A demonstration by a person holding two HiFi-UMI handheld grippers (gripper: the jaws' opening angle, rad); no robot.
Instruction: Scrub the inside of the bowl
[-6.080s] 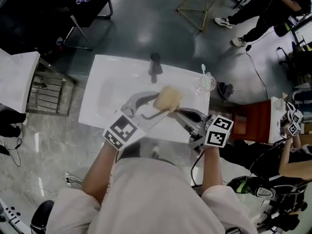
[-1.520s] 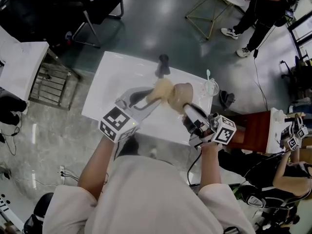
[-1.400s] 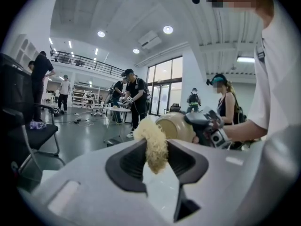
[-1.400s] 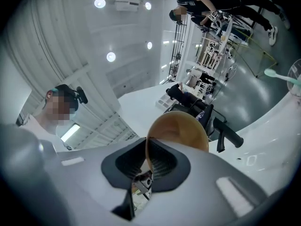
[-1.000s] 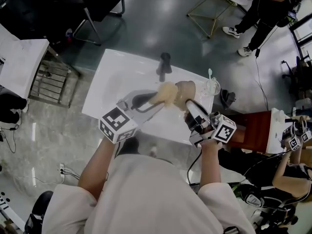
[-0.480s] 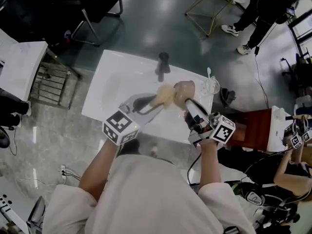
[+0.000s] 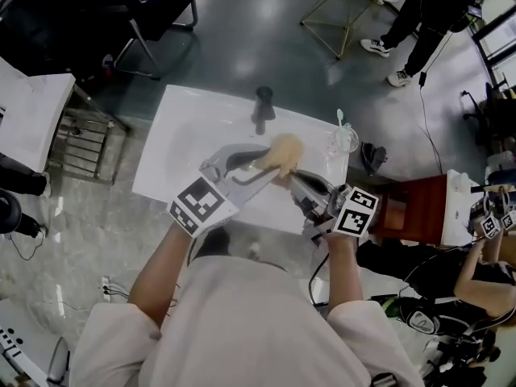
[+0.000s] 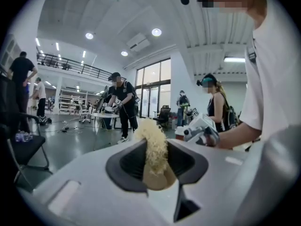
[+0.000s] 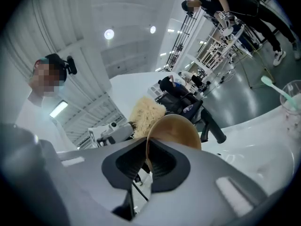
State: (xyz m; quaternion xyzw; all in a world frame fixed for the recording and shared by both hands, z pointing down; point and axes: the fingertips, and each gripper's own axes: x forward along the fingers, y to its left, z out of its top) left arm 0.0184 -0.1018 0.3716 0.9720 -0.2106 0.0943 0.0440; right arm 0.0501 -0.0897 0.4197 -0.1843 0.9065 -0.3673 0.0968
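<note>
Over the white sink (image 7: 181,139) my left gripper (image 7: 262,164) is shut on a pale yellow fibrous scrubber (image 7: 284,151). In the left gripper view the scrubber (image 8: 154,145) stands up between the jaws. My right gripper (image 7: 294,180) is shut on the rim of a tan bowl (image 9: 178,128), held on edge, and its jaws have just closed a little further on that rim. The scrubber (image 9: 145,113) presses against the bowl's far side. In the head view the scrubber covers most of the bowl. The right gripper (image 8: 203,132) shows behind the scrubber.
A black faucet (image 7: 261,108) stands at the sink's far edge. A clear cup with a toothbrush (image 7: 342,139) sits at its far right corner. Chairs, a wire rack (image 7: 81,147) and other people stand around the room.
The bowl and scrubber have shifted a little left and nearer to me. The bowl showed to the right of the scrubber; now the scrubber lies over it. Both grippers have rolled slightly.
</note>
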